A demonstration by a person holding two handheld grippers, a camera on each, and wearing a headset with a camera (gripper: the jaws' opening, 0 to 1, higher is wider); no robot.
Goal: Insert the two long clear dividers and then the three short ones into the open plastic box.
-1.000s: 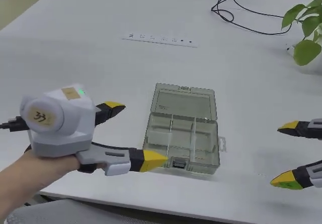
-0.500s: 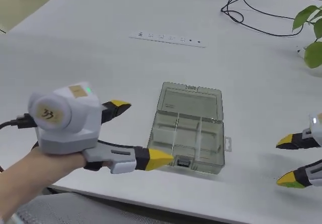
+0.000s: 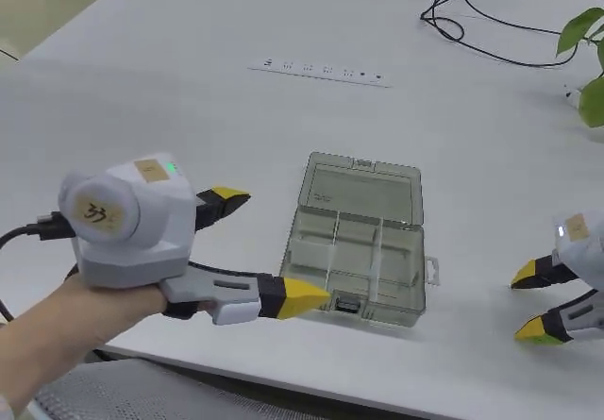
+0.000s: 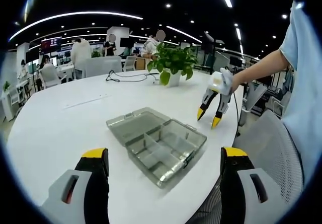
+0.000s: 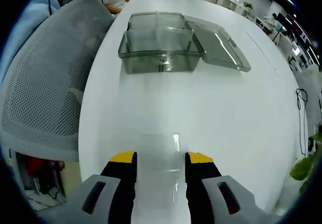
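**Two grippers, both parted, flanking the open box**

Both yellow-capped, wedge-shaped fingertips (image 3: 302, 297) of the left gripper (image 3: 267, 247) stand spread wide at the lower left of the head view and pinch nothing. Behind them run black and grey hard-plastic jaws and a smooth white housing, held in a person's hand (image 3: 66, 326). The right gripper (image 3: 531, 302) sits at the right edge, its jaws apart with a narrower gap. In the right gripper view a faint clear rectangle shows against the table between its tips. Whether that is a divider cannot be told.

Between the two grippers, at lower centre, rests the grey-tinted clear plastic box (image 3: 387, 311), its flat hinged lid (image 3: 363, 189) laid open behind it. Thin clear dividers (image 3: 334, 250) stand upright inside, splitting the tray into rectangular cells. The box sits on a smooth matt white table (image 3: 189, 90). A slim white power strip (image 3: 324, 71) lies at upper centre, and a looped black cable (image 3: 462, 19) and glossy green plant leaves (image 3: 590, 61) at the upper right.
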